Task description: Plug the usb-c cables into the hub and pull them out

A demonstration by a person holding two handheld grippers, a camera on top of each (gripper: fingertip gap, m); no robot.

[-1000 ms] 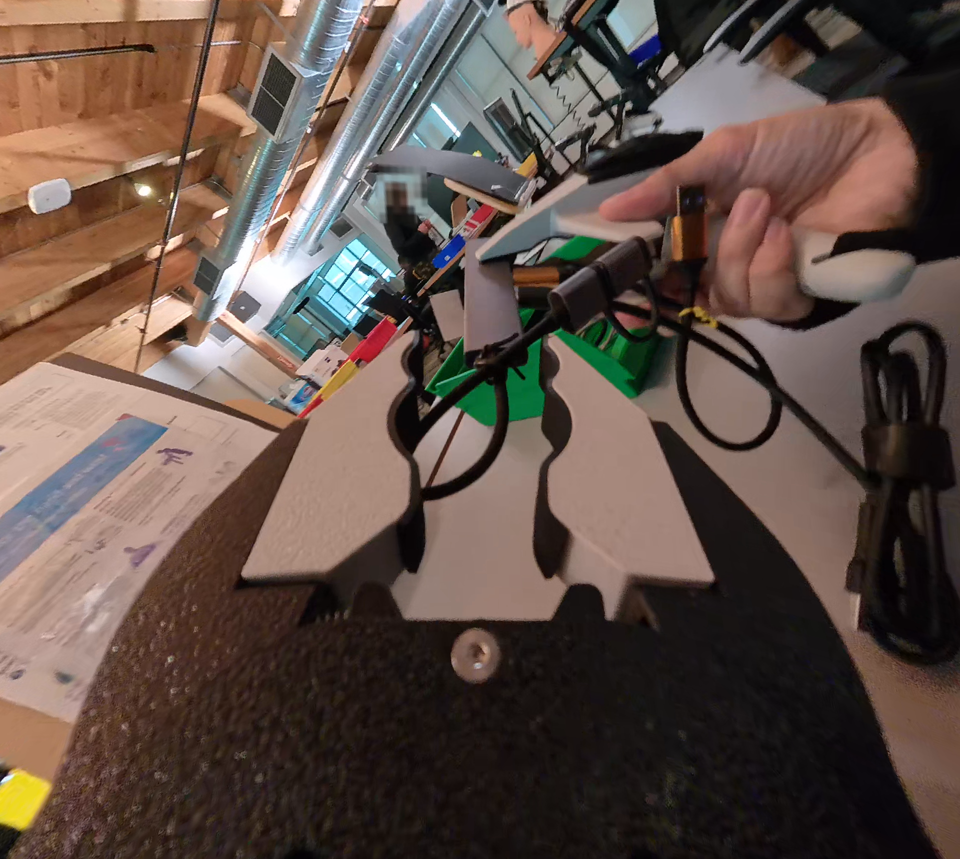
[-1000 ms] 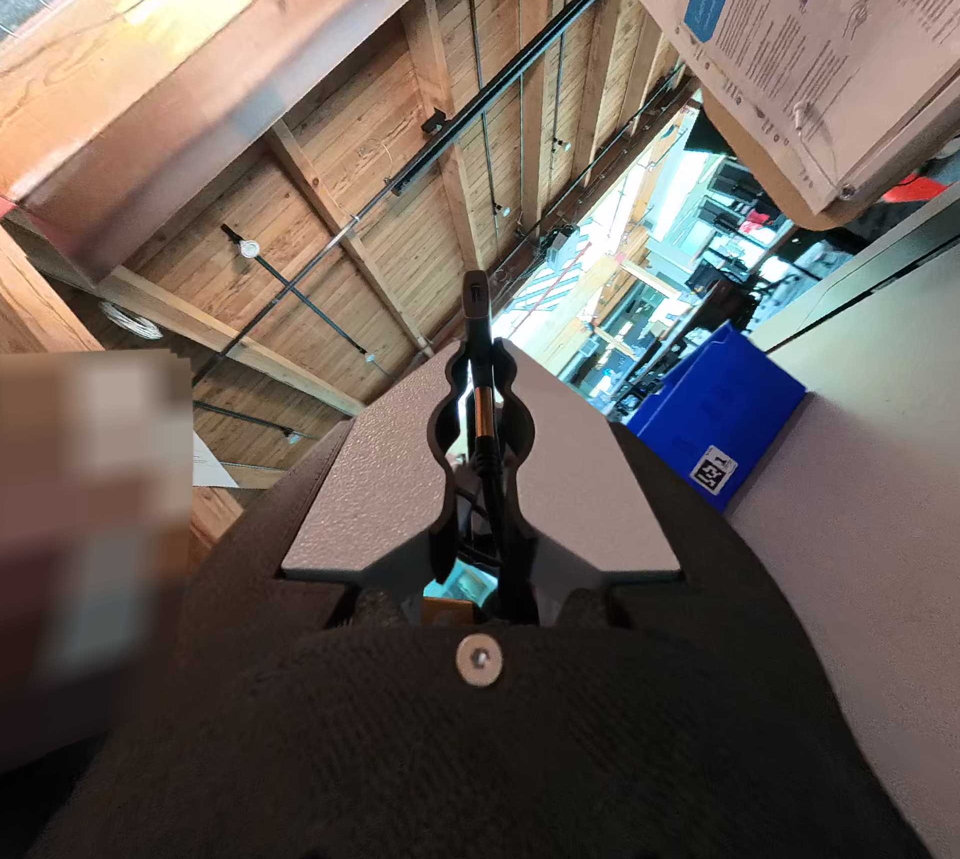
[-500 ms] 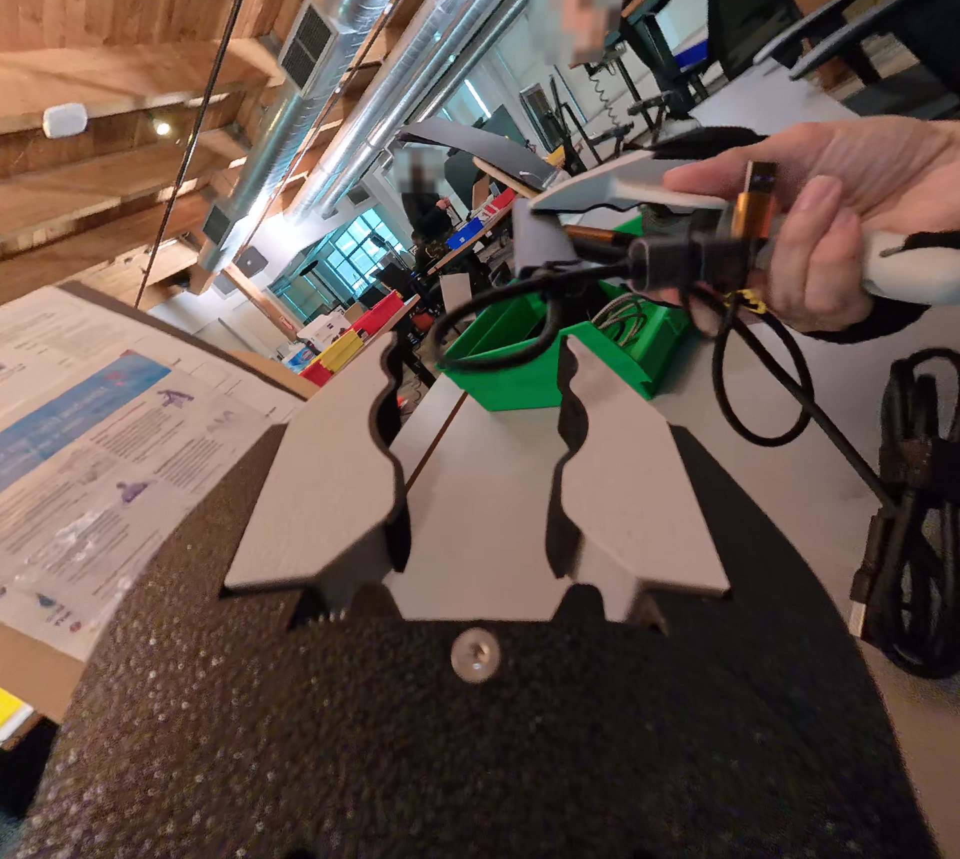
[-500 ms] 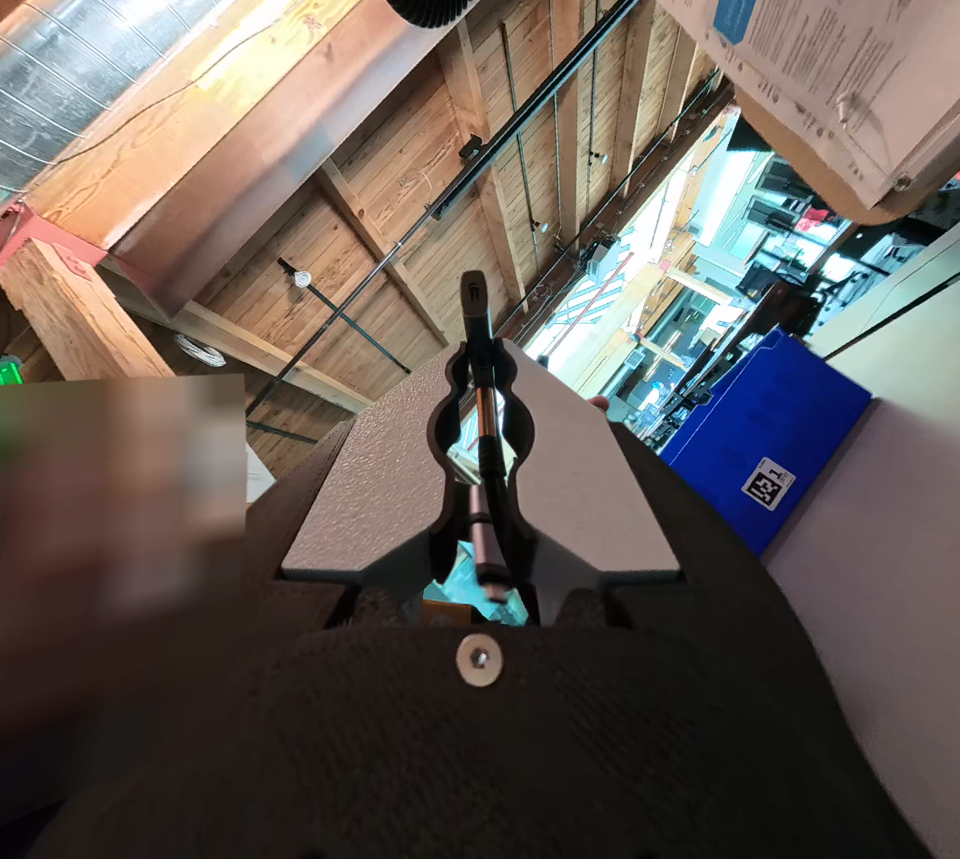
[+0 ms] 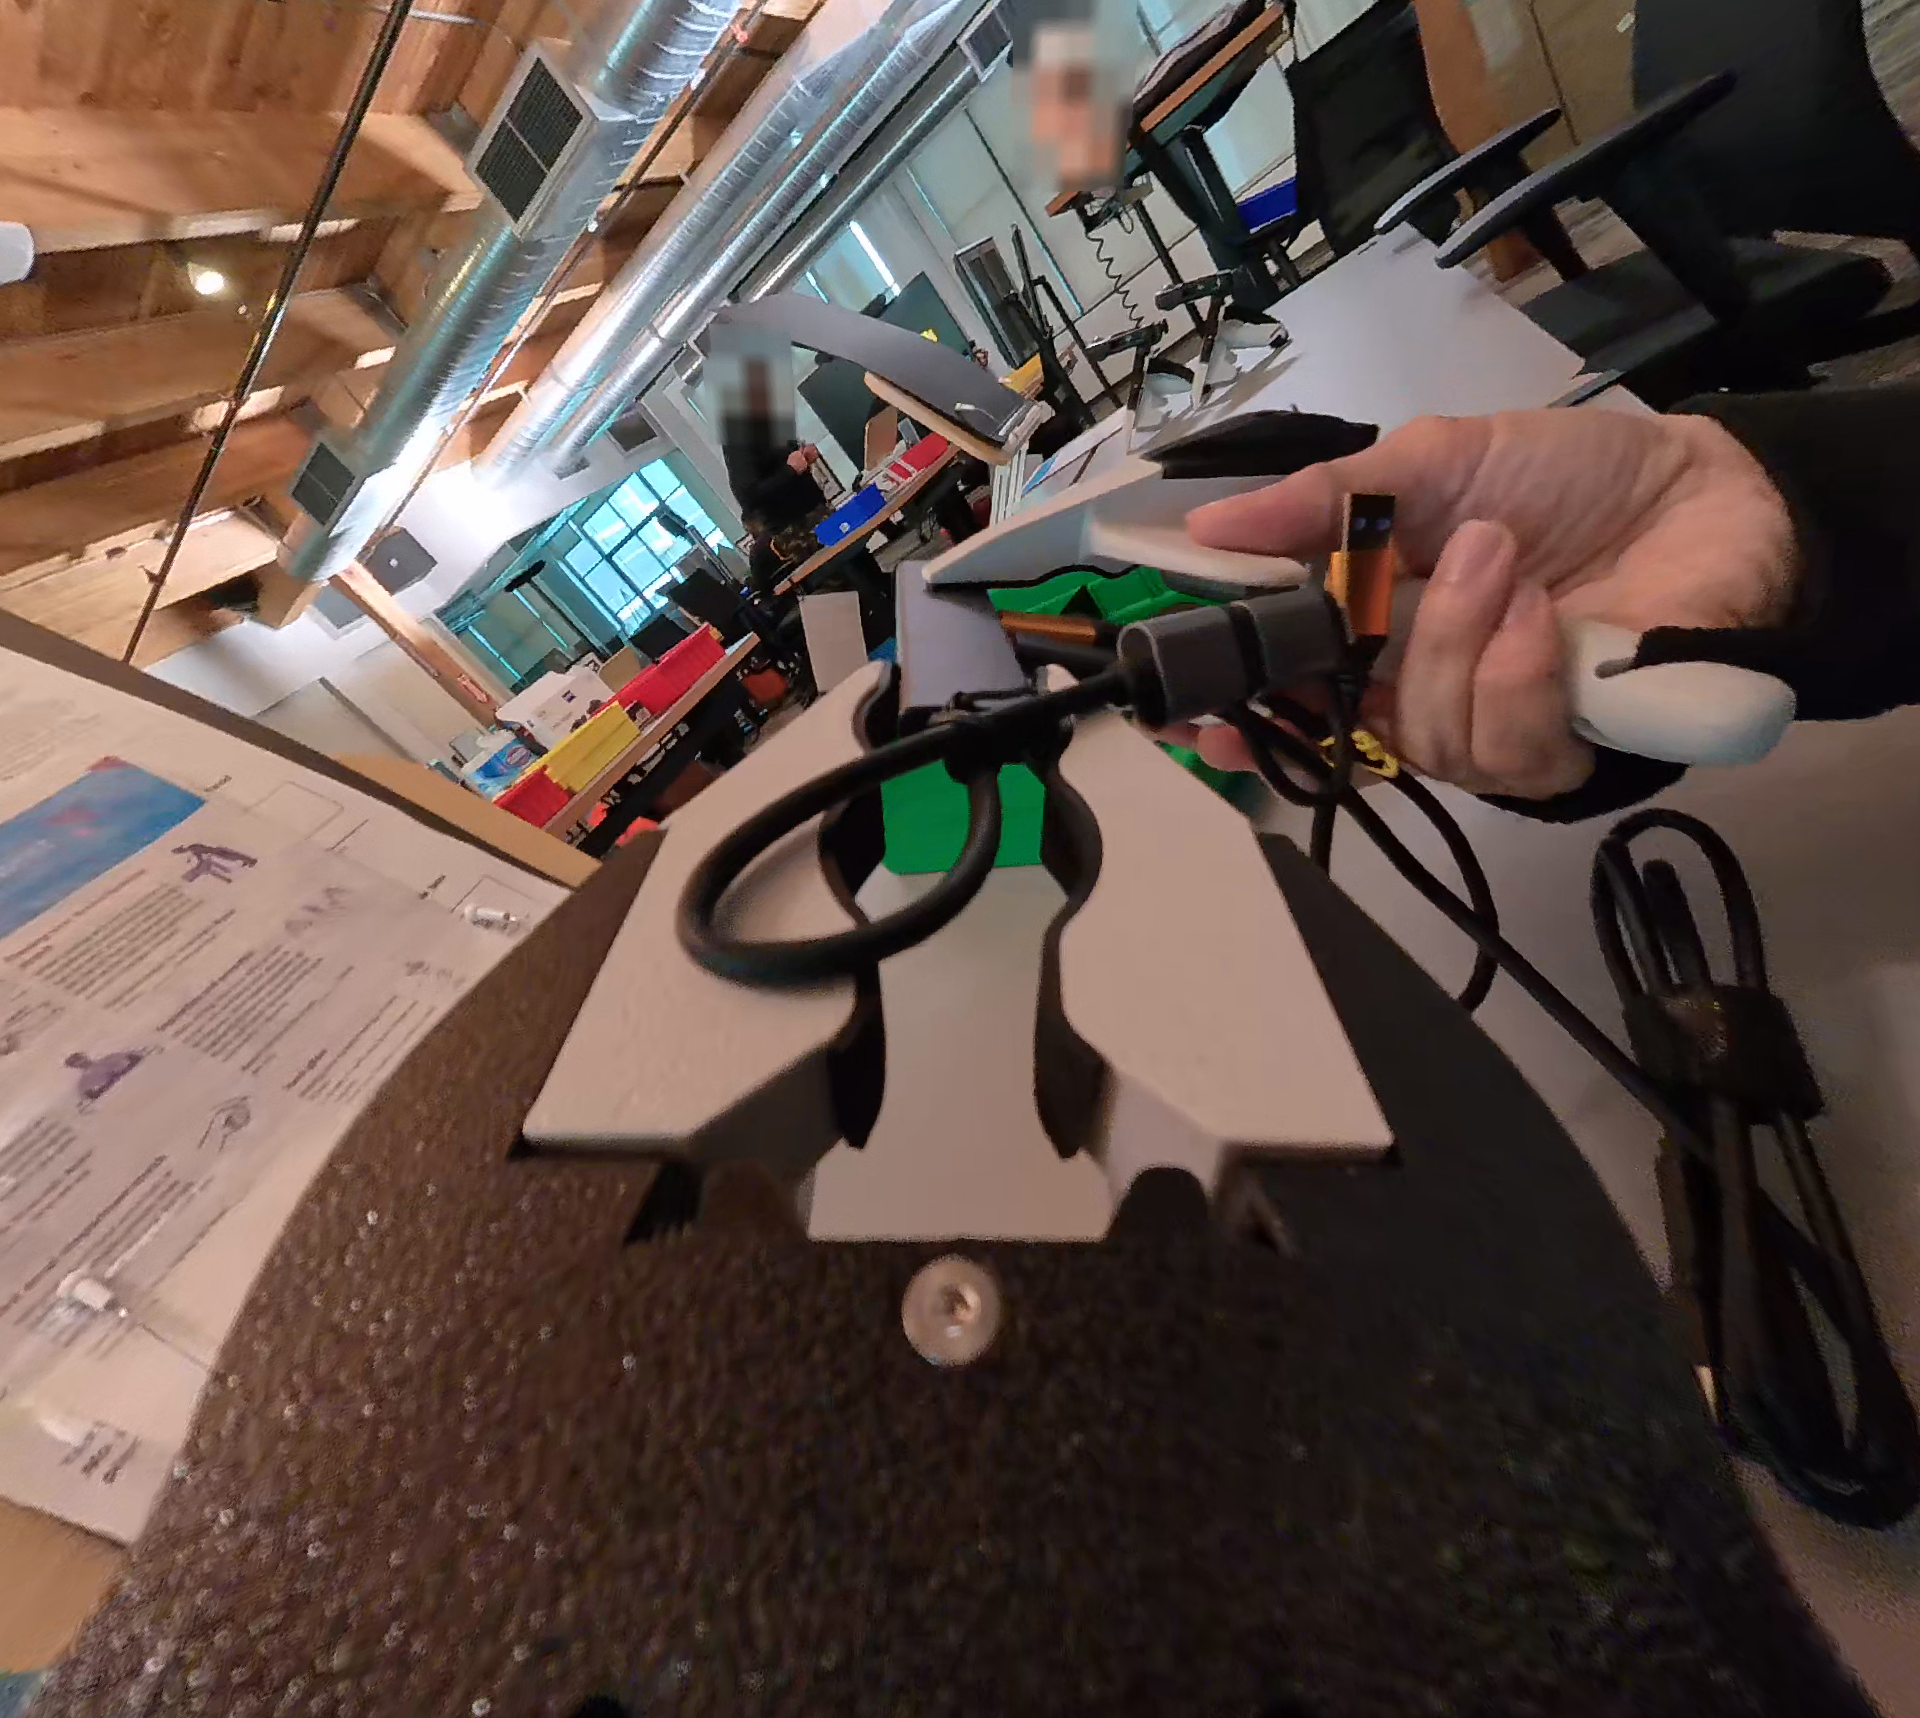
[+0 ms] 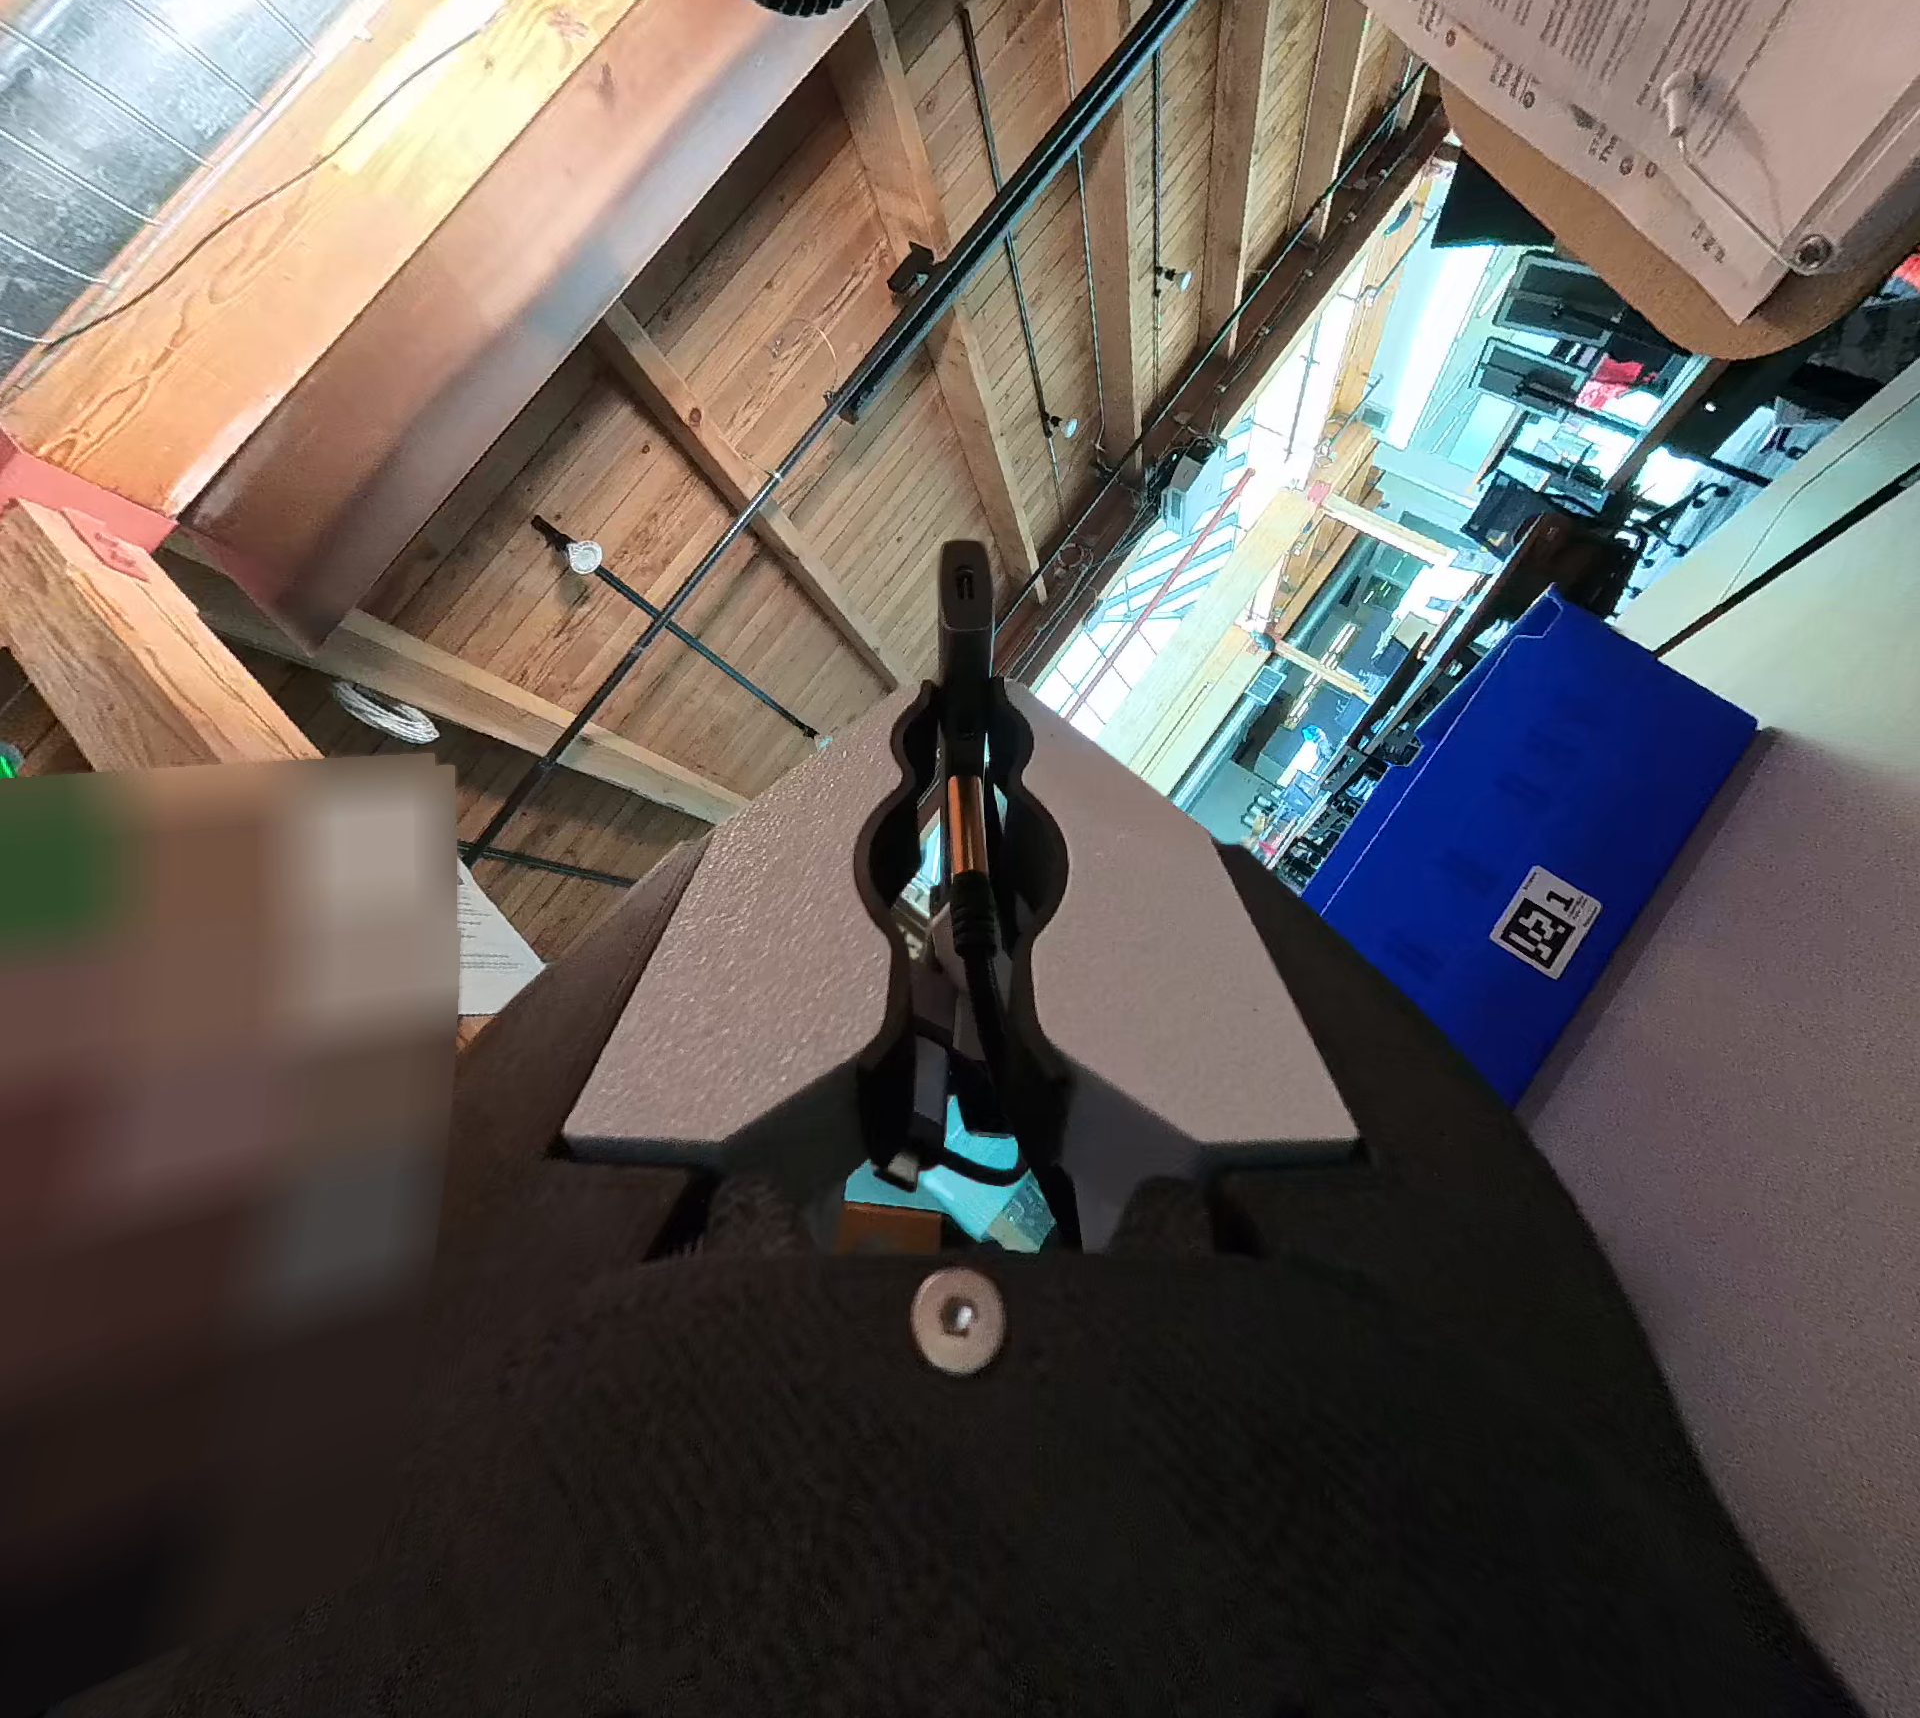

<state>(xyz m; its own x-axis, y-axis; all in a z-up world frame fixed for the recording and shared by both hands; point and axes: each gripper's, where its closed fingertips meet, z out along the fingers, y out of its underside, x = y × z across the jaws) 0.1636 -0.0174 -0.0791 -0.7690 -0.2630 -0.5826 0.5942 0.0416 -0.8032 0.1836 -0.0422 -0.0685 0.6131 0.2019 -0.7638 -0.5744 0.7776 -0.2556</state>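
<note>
**Q:** What is the state of both tools?

**A:** The right gripper [image 6: 961, 702] is clamped on a plug [image 6: 964, 598]. Its dark tip stands out past the fingertips, and its copper sleeve sits between the fingers. The left gripper [image 5: 966, 764] is partly open and grips nothing. A black cable loop [image 5: 831, 899] drapes over its left finger and crosses the gap near the tips.

**Q:** Where is the hub?

**A:** In the left wrist view, a dark grey body [image 5: 1226, 650] hangs just beside the hand [image 5: 1538, 588] that holds the right gripper. I take this body to be the hub, but cannot confirm it. The loop runs out of it. An orange connector [image 5: 1366, 567] stands upright against the fingers. Nothing rests on the table [image 5: 1818, 837] except a tied cable bundle [image 5: 1714, 1045].

**Q:** What is the first hazard?

**A:** Snagging. Closing or withdrawing the left gripper with the loop over its finger would probably drag the hub. That would put a side load on any seated connector.

**Q:** What is the second?

**A:** An unbraced hub. It appears to hang free. A push from the right gripper would then swing the hub away, and the plug would not seat.

**Q:** What is the third?

**A:** Plug rotation. The clamp bears on a narrow, round sleeve. An off-axis contact could twist the plug in the fingers, so that it meets the port at an angle.

**Q:** What should be done?

**A:** Clear the loop first. Then grip the hub body with the left gripper before applying any insertion force.
</note>
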